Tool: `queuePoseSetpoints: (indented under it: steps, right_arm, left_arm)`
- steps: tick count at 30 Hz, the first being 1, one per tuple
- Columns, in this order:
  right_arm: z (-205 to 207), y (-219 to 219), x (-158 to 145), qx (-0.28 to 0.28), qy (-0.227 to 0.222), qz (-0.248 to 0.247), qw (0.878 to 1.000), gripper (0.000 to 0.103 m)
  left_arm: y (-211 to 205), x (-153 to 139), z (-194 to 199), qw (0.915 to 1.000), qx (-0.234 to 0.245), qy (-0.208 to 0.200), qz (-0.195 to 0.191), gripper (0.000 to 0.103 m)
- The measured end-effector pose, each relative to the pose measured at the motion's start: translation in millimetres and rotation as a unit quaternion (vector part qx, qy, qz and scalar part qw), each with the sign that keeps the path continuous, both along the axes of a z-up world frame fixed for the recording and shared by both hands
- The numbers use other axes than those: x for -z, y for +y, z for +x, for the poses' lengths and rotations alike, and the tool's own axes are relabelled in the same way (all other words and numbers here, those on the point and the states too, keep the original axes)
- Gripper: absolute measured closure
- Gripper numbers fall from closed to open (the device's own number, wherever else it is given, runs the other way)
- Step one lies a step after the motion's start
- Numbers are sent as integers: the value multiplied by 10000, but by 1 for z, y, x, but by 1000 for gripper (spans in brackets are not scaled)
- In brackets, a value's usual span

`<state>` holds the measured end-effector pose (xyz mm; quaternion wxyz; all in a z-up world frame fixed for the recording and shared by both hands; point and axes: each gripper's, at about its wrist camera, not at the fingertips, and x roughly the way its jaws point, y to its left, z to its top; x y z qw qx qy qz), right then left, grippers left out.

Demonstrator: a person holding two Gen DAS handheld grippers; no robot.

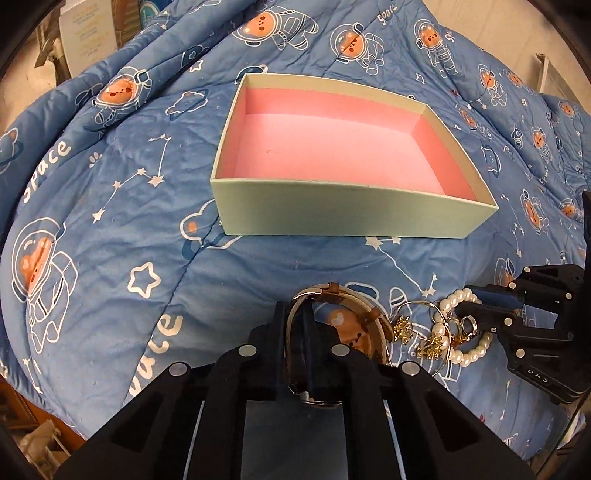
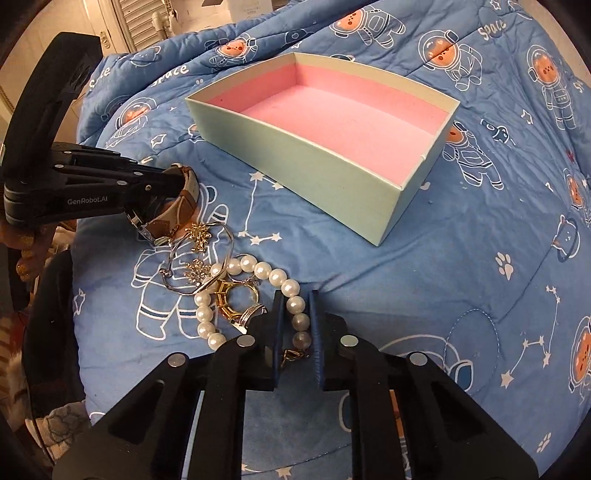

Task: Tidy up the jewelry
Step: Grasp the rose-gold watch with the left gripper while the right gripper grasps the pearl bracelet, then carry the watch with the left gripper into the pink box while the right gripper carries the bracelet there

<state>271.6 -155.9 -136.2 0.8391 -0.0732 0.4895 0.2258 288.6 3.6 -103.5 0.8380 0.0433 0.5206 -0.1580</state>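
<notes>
A pale green box (image 1: 354, 210) with an empty pink lining sits on the blue quilt; it also shows in the right wrist view (image 2: 314, 173). My left gripper (image 1: 295, 325) is shut on a watch with a brown and cream strap (image 1: 354, 299), also seen in the right wrist view (image 2: 177, 206). My right gripper (image 2: 297, 321) straddles a pearl bracelet (image 2: 273, 275), its jaws close around the beads and nearly shut. Gold rings (image 2: 236, 299), a silver bangle (image 2: 199, 258) and snowflake charms lie beside the pearls. The right gripper (image 1: 480, 314) shows in the left wrist view over the pearls (image 1: 465, 354).
The blue astronaut-print quilt (image 1: 110, 221) covers the whole surface and is bunched up behind the box. A white shuttered wall and pipes (image 2: 147, 22) stand at the far back left. A wooden edge (image 1: 22, 406) shows below the quilt at lower left.
</notes>
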Motion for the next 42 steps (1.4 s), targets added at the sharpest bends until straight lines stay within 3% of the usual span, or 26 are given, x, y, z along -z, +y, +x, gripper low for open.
queuePoseSetpoints:
  steps: [7,17,23,29,33,42]
  right_arm:
    - [-10,-7,-12,-27,-69,340,9994,93]
    - [-31,0,-69,-385,-507,892,9940,93]
    - [-19,-2,-105,-419,-755,1182,9892,93]
    - [23,-4,-126,-180,-1207,1008,9874,93]
    - [65,-8,-123,121,-1249,880,9882,93]
    - [136,-7,-80,430,-350,1246,9907,93]
  left_arm:
    - [4,-14,-18,9988,-54,-371,-301,98]
    - [0,-46,-36,9958,-8,-654,-644,98]
    - [-5,-66,-24,9941,-23,-851,-665,98]
    - [-11,-79,18,9943,-66,-992,-396,98]
    - [-21,-80,49,9950,-76,-993,-108,98]
    - [-33,-52,108,9987,-132,-494,-36,98]
